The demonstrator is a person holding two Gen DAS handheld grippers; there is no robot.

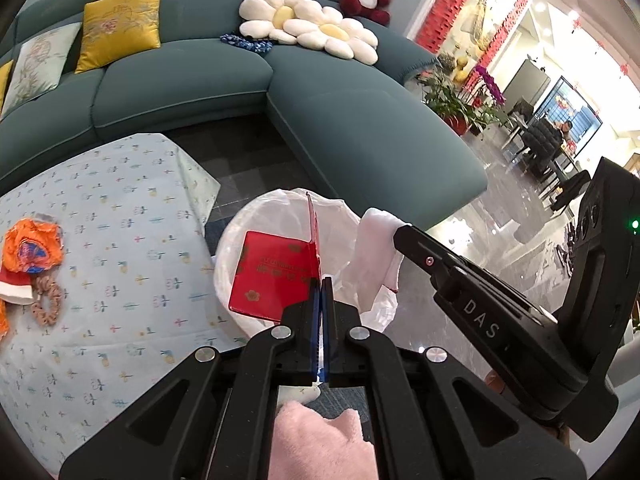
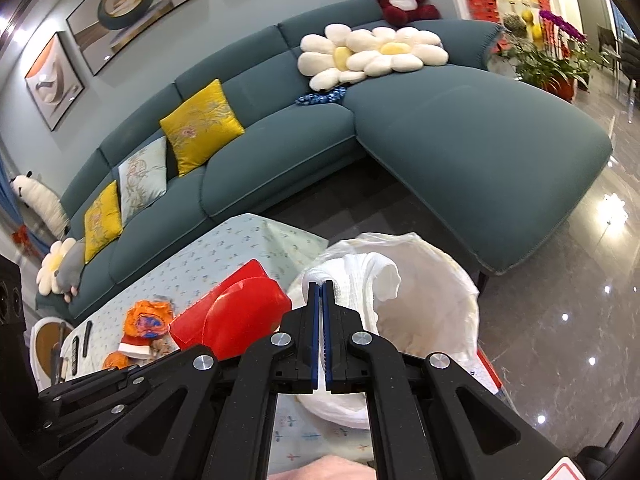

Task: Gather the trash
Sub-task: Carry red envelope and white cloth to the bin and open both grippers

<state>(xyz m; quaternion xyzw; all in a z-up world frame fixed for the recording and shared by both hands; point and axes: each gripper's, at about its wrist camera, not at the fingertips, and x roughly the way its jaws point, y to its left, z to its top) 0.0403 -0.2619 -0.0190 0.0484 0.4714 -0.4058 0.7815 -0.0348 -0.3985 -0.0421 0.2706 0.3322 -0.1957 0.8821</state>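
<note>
My left gripper [image 1: 321,280] is shut on a red envelope-like packet [image 1: 272,276] and holds it over the white-lined trash bin [image 1: 236,232]. The red packet also shows in the right wrist view [image 2: 240,312]. My right gripper [image 2: 321,284] is shut on a white crumpled tissue [image 2: 360,284] and holds it at the bin's rim [image 2: 448,252]; it shows in the left wrist view [image 1: 400,236] with the tissue [image 1: 376,236] in its tips. An orange wrapper [image 1: 32,250] and a red-white scrap [image 1: 14,286] lie on the table.
The table has a pale blue patterned cloth [image 1: 120,216]. A beige hair scrunchie [image 1: 48,300] lies by the wrapper. A teal sofa [image 1: 180,76] with cushions stands behind. Glossy floor [image 2: 560,320] lies to the right. Pens [image 2: 86,336] lie on the far table end.
</note>
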